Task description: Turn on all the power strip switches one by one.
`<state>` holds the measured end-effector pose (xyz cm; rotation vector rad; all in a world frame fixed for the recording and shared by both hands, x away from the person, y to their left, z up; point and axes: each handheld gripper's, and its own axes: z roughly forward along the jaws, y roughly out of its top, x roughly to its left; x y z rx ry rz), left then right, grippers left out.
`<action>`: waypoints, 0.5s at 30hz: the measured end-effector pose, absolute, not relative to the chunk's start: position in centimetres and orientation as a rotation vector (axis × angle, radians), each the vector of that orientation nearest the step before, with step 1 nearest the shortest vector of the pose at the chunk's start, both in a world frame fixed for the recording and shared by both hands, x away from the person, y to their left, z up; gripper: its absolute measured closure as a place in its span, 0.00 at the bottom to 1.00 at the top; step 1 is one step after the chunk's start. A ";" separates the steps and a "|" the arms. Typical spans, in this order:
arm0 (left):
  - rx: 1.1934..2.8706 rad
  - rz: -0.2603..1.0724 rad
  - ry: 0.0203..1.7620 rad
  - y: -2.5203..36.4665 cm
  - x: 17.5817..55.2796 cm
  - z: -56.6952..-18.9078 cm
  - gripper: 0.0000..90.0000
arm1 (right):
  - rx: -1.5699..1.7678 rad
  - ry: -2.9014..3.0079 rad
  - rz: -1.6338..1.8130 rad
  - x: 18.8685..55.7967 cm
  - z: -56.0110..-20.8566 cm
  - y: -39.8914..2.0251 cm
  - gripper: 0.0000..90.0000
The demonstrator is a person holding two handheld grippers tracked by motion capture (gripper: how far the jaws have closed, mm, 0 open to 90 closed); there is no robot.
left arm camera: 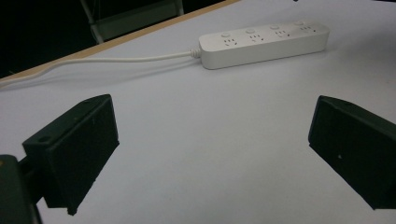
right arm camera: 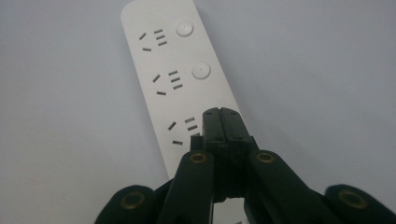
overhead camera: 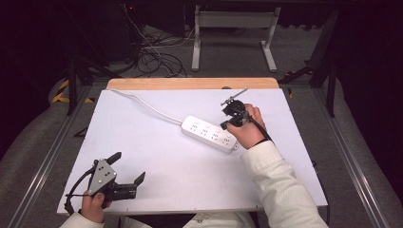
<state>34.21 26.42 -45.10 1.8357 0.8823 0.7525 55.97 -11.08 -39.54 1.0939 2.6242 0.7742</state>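
Observation:
A white power strip (overhead camera: 209,133) with several sockets lies mid-table, its white cord (overhead camera: 147,105) running off to the far left. My right gripper (overhead camera: 224,125) is shut, empty, and points down at the strip's near end. In the right gripper view the closed tips (right arm camera: 221,113) rest over the strip (right arm camera: 164,70) beside the third socket, in line with the round buttons (right arm camera: 201,71) and hiding that spot. My left gripper (overhead camera: 127,167) is open at the table's front left, well away from the strip. In its own view the left gripper (left arm camera: 212,140) stands wide over bare table, with the strip (left arm camera: 264,42) beyond.
The white table top (overhead camera: 157,161) ends in a wooden strip (overhead camera: 190,83) at the far side. Behind it stand a white frame (overhead camera: 233,28) and loose cables (overhead camera: 157,57) on the floor. Metal rails (overhead camera: 43,166) run along both sides.

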 end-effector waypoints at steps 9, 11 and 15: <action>1.833 0.751 0.884 26.5 34.3 -45.1 0.02 | 1.056 2.631 0.762 56.7 -39.7 -9.9 1.00; 1.834 0.751 0.884 26.5 34.3 -45.1 0.02 | 1.056 2.631 0.763 56.8 -39.8 -9.8 1.00; 1.836 0.749 0.885 26.5 34.3 -45.2 0.02 | 1.036 2.634 0.754 57.3 -40.5 -9.5 1.00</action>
